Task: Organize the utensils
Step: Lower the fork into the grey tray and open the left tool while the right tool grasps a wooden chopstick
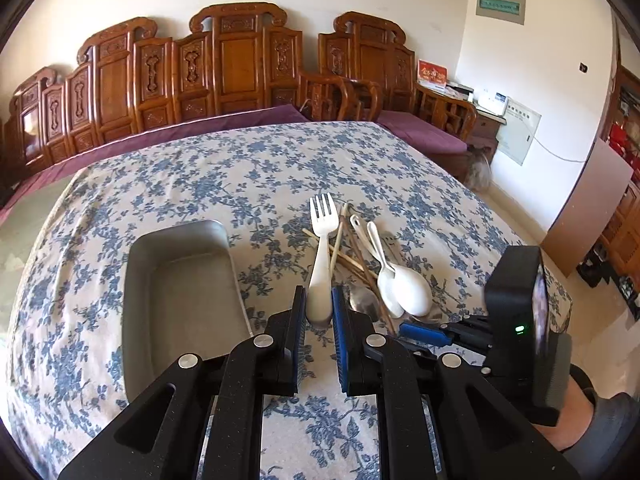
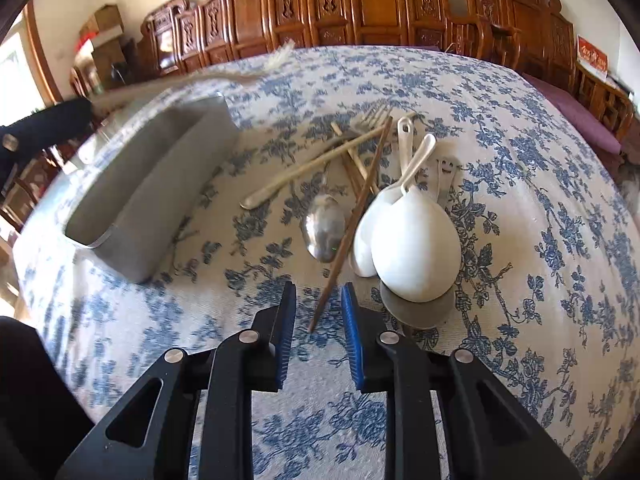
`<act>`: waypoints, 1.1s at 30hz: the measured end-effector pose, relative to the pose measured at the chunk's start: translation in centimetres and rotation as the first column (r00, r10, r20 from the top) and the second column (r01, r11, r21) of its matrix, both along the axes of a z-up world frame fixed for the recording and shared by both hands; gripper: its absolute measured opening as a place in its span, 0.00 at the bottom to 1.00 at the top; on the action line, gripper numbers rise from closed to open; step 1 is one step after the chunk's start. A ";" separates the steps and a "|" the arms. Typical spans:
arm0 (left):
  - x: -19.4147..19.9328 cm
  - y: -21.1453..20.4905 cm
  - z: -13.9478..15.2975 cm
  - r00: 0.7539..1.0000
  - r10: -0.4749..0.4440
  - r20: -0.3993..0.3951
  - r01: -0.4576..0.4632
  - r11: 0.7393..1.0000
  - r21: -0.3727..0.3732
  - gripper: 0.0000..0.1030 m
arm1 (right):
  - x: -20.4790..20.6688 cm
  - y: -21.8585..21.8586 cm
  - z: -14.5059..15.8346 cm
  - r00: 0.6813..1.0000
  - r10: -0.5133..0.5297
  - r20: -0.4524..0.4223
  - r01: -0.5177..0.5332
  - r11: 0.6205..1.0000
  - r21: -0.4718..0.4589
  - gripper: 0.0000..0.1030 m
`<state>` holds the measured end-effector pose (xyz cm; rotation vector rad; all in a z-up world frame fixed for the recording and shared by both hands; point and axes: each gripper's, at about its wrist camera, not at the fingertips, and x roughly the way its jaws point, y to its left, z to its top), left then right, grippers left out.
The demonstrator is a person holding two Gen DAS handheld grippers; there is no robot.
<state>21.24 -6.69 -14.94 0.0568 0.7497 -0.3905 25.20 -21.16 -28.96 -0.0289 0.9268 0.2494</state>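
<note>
grey tray (image 1: 180, 280) beside utensil pile (image 2: 384, 200)

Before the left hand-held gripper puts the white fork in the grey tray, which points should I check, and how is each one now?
1. White fork between the left hand-held gripper pads: ok.
2. Grip is firm: cannot tell.
3. Grey tray has room: ok.
4. Fork free of the pile: ok.
5. Right hand-held gripper away from the tray: ok.
6. Right one open around the brown chopstick: ok.

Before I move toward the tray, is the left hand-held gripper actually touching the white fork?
Touching. The left wrist view shows the left hand-held gripper with both blue pads pressed against the white fork handle.
</note>
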 end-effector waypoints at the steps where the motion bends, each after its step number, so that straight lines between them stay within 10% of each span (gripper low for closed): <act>1: 0.0 0.2 0.0 1.000 0.004 0.002 -0.004 1.000 0.000 0.11 | 0.0 0.1 -0.1 1.000 -0.003 0.005 0.003 1.000 -0.021 0.20; 10: -1.0 2.5 0.8 0.999 0.046 0.025 -0.046 0.999 -0.006 0.11 | -0.3 -0.2 0.3 1.000 -0.031 0.006 0.031 0.996 -0.085 0.05; 33: 2.1 8.6 -3.5 0.972 0.221 -0.076 -0.215 0.973 0.083 0.11 | -2.7 -2.3 6.2 0.982 -0.051 0.184 0.049 0.999 0.016 0.04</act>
